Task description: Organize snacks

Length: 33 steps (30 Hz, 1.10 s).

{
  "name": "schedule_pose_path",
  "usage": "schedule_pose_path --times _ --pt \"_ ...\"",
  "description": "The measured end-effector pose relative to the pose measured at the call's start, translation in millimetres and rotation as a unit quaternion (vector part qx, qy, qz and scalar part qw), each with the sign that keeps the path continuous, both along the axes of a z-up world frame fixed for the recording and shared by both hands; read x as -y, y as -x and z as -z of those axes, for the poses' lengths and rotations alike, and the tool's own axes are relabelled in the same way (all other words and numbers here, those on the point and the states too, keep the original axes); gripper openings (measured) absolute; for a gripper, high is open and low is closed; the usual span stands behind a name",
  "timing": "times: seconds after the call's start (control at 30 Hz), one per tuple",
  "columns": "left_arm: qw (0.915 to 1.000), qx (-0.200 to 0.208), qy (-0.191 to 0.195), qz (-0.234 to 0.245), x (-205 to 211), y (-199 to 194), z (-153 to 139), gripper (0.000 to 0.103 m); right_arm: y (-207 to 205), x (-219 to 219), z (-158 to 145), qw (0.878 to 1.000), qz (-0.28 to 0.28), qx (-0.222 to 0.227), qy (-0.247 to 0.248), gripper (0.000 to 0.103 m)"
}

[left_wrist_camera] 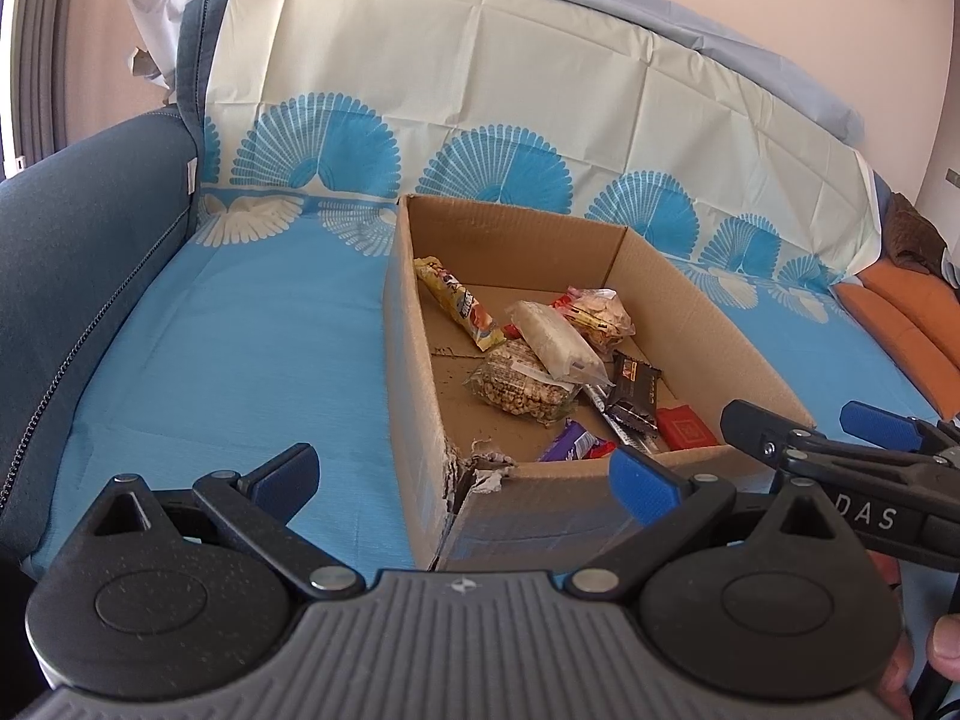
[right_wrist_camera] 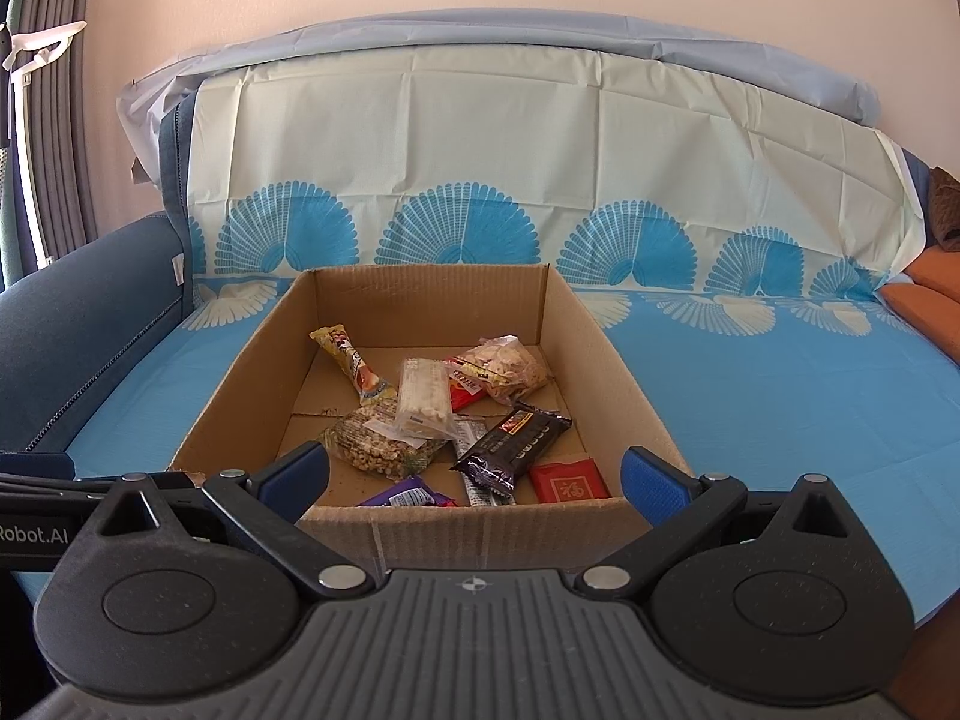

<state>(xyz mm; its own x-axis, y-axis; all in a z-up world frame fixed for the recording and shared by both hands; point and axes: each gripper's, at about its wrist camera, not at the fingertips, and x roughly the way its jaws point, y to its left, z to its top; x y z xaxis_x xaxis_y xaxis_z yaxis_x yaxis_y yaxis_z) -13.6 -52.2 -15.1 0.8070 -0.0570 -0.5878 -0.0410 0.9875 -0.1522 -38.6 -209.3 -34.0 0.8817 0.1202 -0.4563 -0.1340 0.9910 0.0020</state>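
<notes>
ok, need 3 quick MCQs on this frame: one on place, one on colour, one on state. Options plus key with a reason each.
1. Where do the snacks lie?
A. Inside the cardboard box
B. On the blue cloth beside the box
C. On the orange cushion

2. What colour is the flat square packet at the box's near right corner?
A. Green
B. Red
C. White

3. How do the left gripper and right gripper stand?
A. Both shut on a snack
B. Left open, right shut on a snack
C. Both open, holding nothing

Key:
1 A, all the wrappers sit on the box floor and none on the cloth.
2 B, the right wrist view shows it red with a pale mark.
3 C, each view shows its blue pads spread wide with nothing between them.
</notes>
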Motion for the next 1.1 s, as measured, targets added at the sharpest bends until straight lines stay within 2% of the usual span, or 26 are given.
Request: schedule_pose_path --times 0.9,1.1 --pt "0.9999 0.014 -0.007 0.004 -1.2 -2.3 -5.8 0.103 1.8 0.9 -2.7 1.000 0.004 0.007 -0.004 0.102" --pt "0.9990 0.027 -0.022 0.026 -0.8 -2.5 -7.9 0.103 6.4 3.5 -7.2 0.999 0.014 0.020 -0.021 0.102"
